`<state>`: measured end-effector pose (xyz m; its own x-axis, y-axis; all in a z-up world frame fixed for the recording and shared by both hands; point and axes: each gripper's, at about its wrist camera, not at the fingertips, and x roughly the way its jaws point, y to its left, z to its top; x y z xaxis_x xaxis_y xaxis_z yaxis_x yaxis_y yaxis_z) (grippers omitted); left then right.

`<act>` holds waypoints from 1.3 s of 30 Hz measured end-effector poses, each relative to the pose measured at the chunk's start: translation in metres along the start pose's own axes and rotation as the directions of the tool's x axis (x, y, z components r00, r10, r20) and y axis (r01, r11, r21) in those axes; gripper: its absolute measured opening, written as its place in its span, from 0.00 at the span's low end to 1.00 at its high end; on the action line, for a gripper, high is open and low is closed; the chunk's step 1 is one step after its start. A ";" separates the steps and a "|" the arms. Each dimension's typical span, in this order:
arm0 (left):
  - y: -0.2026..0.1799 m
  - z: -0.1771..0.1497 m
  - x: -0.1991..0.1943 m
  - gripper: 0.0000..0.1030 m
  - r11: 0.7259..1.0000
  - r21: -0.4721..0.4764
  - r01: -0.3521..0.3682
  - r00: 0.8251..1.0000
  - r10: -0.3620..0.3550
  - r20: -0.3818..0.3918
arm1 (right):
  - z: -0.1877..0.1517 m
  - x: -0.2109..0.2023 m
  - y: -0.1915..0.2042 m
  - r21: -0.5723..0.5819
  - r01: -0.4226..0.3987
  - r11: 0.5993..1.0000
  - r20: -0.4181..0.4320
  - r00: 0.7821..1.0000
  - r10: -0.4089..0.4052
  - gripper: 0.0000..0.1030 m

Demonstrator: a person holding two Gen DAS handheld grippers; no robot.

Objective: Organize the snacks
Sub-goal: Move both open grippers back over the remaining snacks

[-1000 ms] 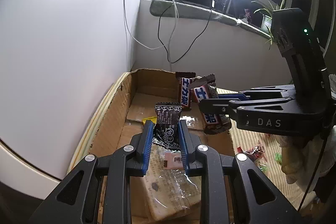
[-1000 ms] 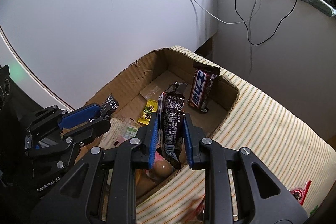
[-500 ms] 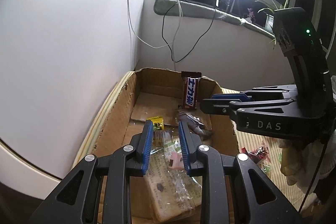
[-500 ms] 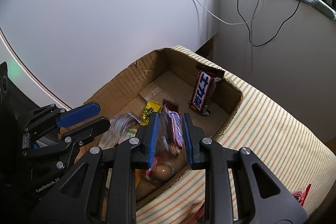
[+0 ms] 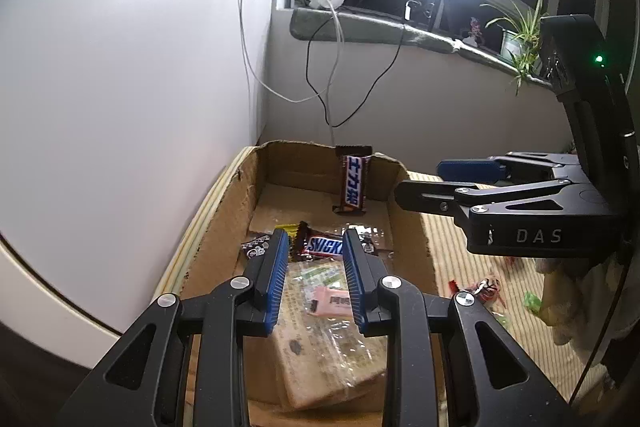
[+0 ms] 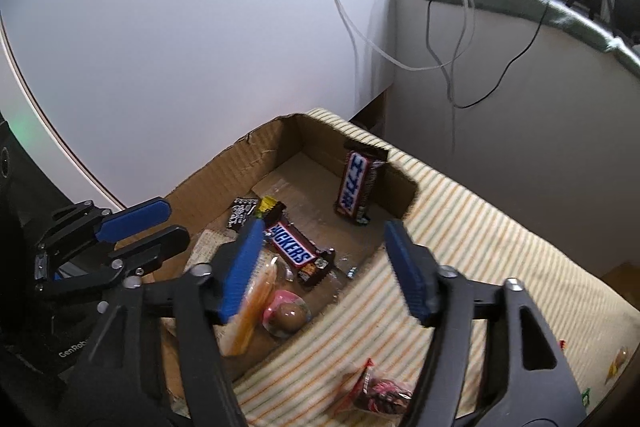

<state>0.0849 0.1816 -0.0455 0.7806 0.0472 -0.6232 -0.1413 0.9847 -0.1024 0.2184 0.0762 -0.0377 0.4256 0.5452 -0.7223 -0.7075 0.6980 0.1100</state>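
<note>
A cardboard box [image 5: 224, 239] [image 6: 256, 155] lies on a striped cloth. One Snickers bar [image 5: 354, 187] [image 6: 356, 187] stands against its far wall. Another Snickers bar [image 5: 320, 247] [image 6: 296, 247] lies flat on the box floor beside a small black packet [image 5: 256, 247] [image 6: 240, 211]. My left gripper [image 5: 314, 235] [image 6: 172, 223] hovers over the box, its jaws opening a little with nothing between them. My right gripper [image 6: 324, 227] [image 5: 420, 181] hangs above the box's right rim, its jaws opening wide and holding nothing.
The box also holds a yellow candy [image 6: 268, 205], a clear bag of biscuits [image 5: 328, 339] and a round pink-wrapped sweet [image 6: 286, 313]. Loose wrapped candies [image 6: 380, 391] [image 5: 484, 287] lie on the striped cloth [image 6: 460, 247] to the right. A white wall stands close on the left.
The left gripper let go of the black packet and the right let go of a Snickers bar; both now lie in the box. The right jaws have spread wide and lifted slightly.
</note>
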 end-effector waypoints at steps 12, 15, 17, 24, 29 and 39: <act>-0.034 -0.001 -0.024 0.38 0.999 0.050 -0.009 0.999 0.007 0.039 | -0.017 -0.040 -0.014 0.018 0.051 0.999 0.045 0.998 -0.052 0.79; -0.045 -0.001 -0.028 0.45 0.998 0.069 -0.008 0.999 0.005 0.049 | -0.022 -0.051 -0.019 0.024 0.064 0.998 0.057 0.996 -0.065 0.79; -0.049 -0.001 -0.030 0.48 0.997 0.072 -0.003 0.999 -0.001 0.052 | -0.027 -0.058 -0.024 0.030 0.072 0.997 0.066 0.995 -0.074 0.80; -0.068 -0.003 -0.033 0.53 0.996 0.088 0.014 0.998 -0.019 0.054 | -0.048 -0.085 -0.041 0.030 0.122 0.992 0.097 0.987 -0.125 0.88; -0.084 -0.008 -0.033 0.53 0.995 0.092 0.044 0.998 -0.049 0.047 | -0.067 -0.102 -0.058 0.033 0.162 0.986 0.101 0.981 -0.164 0.88; -0.116 -0.024 -0.020 0.53 0.989 0.098 0.114 0.994 -0.114 -0.005 | -0.110 -0.123 -0.093 0.058 0.206 0.977 0.074 0.975 -0.210 0.88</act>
<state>0.0710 0.0625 -0.0397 0.7884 -0.0659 -0.6116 0.0087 0.9953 -0.0961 0.1700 -0.1071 -0.0339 0.6049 0.4195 -0.6769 -0.5712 0.8208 -0.0018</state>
